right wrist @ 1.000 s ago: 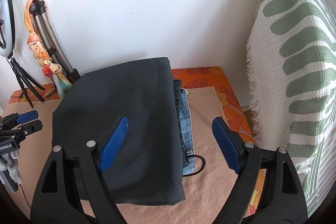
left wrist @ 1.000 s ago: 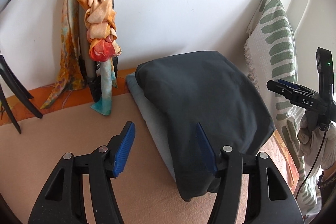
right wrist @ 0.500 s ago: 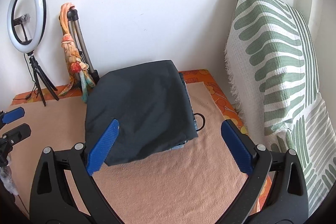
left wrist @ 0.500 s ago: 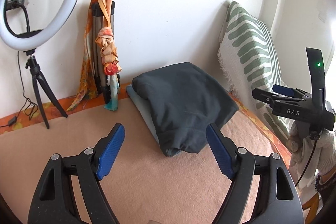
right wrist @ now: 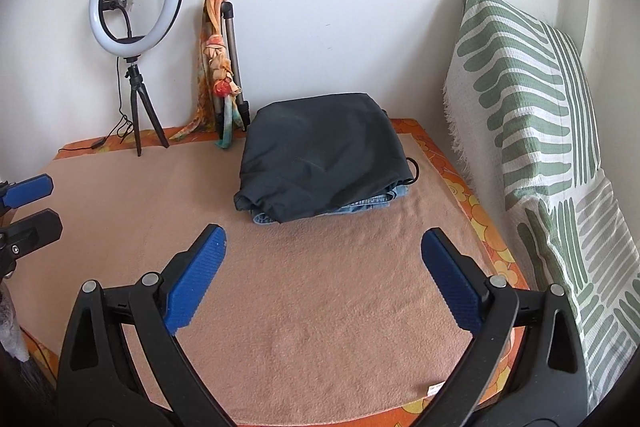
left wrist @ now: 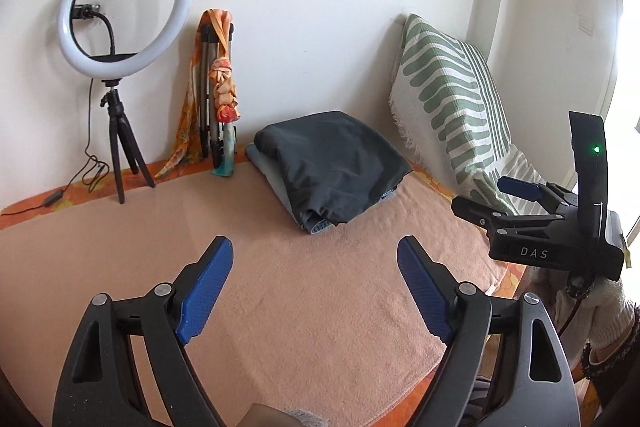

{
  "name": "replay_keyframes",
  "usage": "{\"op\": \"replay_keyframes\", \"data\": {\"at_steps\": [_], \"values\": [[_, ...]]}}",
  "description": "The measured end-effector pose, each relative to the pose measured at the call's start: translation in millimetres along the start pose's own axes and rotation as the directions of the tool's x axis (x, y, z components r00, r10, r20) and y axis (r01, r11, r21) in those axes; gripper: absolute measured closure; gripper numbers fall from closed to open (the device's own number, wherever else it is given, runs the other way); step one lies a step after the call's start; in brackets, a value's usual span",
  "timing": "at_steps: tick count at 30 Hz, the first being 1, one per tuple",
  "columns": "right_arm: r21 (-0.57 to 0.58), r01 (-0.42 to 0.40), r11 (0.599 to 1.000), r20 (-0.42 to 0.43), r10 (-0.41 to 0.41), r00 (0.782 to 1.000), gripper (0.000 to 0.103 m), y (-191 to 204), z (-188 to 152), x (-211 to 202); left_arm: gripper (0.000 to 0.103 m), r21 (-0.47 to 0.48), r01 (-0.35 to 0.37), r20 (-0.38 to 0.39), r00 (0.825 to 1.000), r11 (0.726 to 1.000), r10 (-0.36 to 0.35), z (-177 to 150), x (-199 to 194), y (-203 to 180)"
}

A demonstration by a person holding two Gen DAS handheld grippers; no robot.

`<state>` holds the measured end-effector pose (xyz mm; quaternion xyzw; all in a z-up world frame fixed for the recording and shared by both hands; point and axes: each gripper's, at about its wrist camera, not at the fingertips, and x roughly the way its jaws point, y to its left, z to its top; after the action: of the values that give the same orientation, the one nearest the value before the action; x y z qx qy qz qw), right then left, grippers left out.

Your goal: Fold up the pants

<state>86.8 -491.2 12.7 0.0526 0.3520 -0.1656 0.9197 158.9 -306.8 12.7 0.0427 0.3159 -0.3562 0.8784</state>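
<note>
Folded dark grey pants (left wrist: 332, 163) lie on top of folded blue jeans (left wrist: 316, 225) at the back of the peach blanket (left wrist: 280, 307), close to the wall. My left gripper (left wrist: 314, 247) hangs well short of the pile, its jaws opening with nothing between them. The right wrist view shows the same dark pants (right wrist: 324, 155) over the jeans (right wrist: 360, 205). My right gripper (right wrist: 324, 233) is open and empty in front of them. Each gripper also shows in the other's view: the right gripper (left wrist: 516, 195) held by a gloved hand, the left gripper (right wrist: 28, 203) at the left edge.
A ring light (left wrist: 124, 7) on a small black tripod stands at the back left with its cable on the bed. A folded tripod wrapped in an orange scarf (left wrist: 222, 87) leans on the wall. A green-striped cushion (left wrist: 448, 99) lines the right side. The blanket ends at an orange floral cover (right wrist: 480, 211).
Both grippers have pulled back and up from the pile, which now lies apart from them. Both sets of jaws stand wider. The ring light has come into view.
</note>
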Motion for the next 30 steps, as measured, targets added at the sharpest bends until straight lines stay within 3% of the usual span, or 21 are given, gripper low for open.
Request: {"op": "replay_keyframes", "data": {"at_steps": [4, 12, 19, 30], "values": [[0.014, -0.011, 1.000, 0.011, 0.011, 1.000, 0.003, 9, -15, -18, 0.016, -0.005, -0.058, 0.011, 0.998, 0.998, 0.058, -11, -15, -2], [0.037, 0.017, 0.999, 0.033, -0.018, 0.999, 0.000, 23, -34, -40, 0.005, 0.003, -0.089, 0.010, 0.996, 0.996, 0.089, -31, -31, -6], [0.053, 0.018, 0.998, 0.017, -0.019, 1.000, 0.000, 25, -46, -46, 0.004, -0.016, -0.100, -0.015, 0.995, 0.995, 0.099, -40, -37, -6], [0.099, 0.014, 0.995, 0.015, -0.016, 1.000, 0.000, 12, -47, -51, 0.004, -0.031, -0.097, 0.015, 0.995, 0.995, 0.097, -43, -50, -6]]}}
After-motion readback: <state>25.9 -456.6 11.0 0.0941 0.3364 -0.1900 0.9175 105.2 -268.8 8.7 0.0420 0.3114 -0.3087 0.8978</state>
